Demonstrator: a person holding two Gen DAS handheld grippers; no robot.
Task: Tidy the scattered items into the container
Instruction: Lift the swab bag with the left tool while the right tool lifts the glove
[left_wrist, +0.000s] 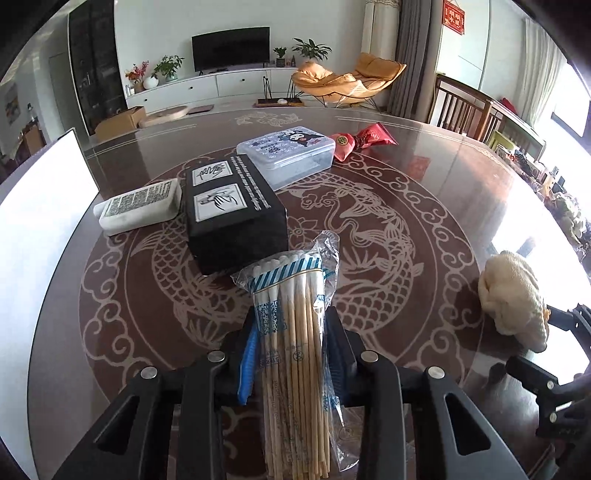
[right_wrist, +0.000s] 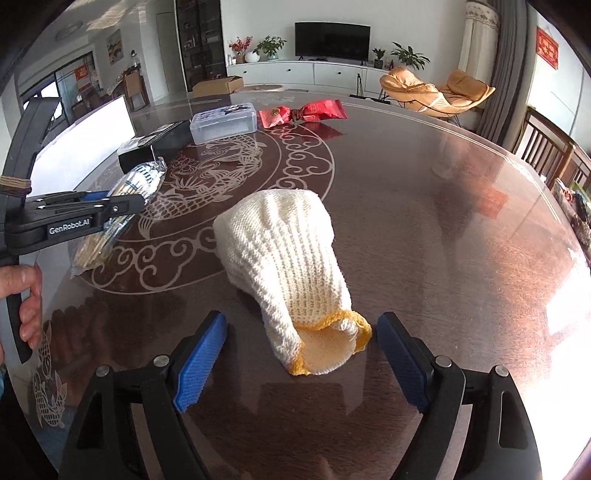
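- Cotton swab pack (left_wrist: 291, 332) is clamped between the left tongs (left_wrist: 291, 328), low over the tabletop (left_wrist: 424, 177) just in front of the black box (left_wrist: 232, 210). It's a crinkly plastic sleeve full of thin wooden sticks, so probably super light and stiff lengthwise, but the film looks slippery. Mid-bundle grip like this seems the safe spot.
- Knit glove (right_wrist: 288, 273) lies on the tabletop right between the right tongs (right_wrist: 299, 354), which stand wide open, pads not touching it. Soft and floppy; the yellow cuff end nearest the tongs looks like the easy place to pinch.
- Clear lidded plastic box (left_wrist: 288, 155) sits farther back, lid on, contents hard to make out through the printed lid.
- Red wrapped snack (left_wrist: 358, 142) is beside that box, and a white packet (left_wrist: 140, 206) touches the black box's left side.
- White panel (left_wrist: 44, 199) at the left edge might be the container wall, can't tell.
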